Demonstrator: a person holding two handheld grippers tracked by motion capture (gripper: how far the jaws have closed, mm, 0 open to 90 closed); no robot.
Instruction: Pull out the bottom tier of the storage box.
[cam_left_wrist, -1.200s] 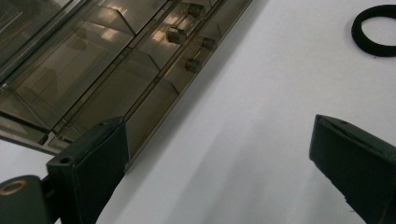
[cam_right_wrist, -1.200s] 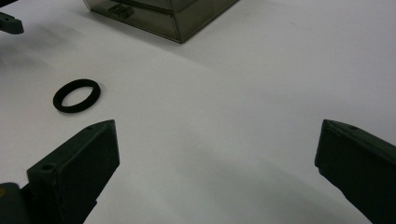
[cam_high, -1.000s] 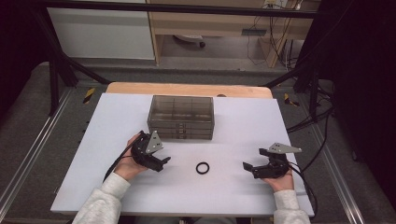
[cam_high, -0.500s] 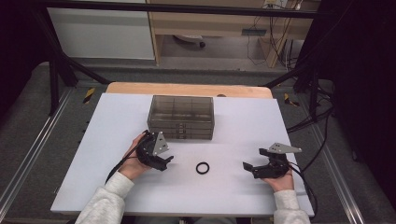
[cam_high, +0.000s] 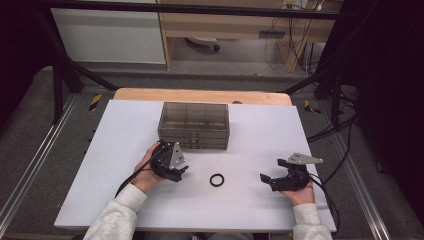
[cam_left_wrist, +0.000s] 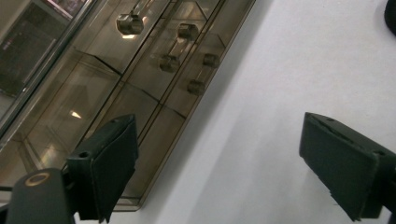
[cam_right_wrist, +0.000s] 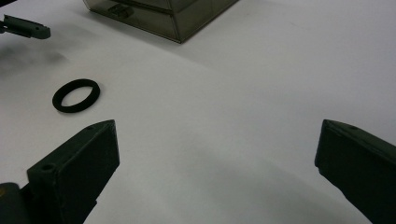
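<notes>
Left claw (cam_high: 179, 172) moved up toward the drawer box (cam_high: 194, 125), jaws just closing slightly, wide apart, empty. Right claw (cam_high: 267, 180) wide open, empty. Black ring (cam_high: 216, 180) on counter (cam_high: 125, 135), front of box.

Light grey sleeves; black left gripper (cam_high: 181, 172), grey three-cornered plate; trailing black cable

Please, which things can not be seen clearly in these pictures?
- Drawer box, high view: contents unreadable through the smoky, reflecting walls; too small.
- Drawer box, left gripper view: cut off by the left and top edges; one jaw covers its near corner.
- Ring, high view: too small to tell its material.
- Left gripper, high view: fingertips too dark to separate.
</notes>
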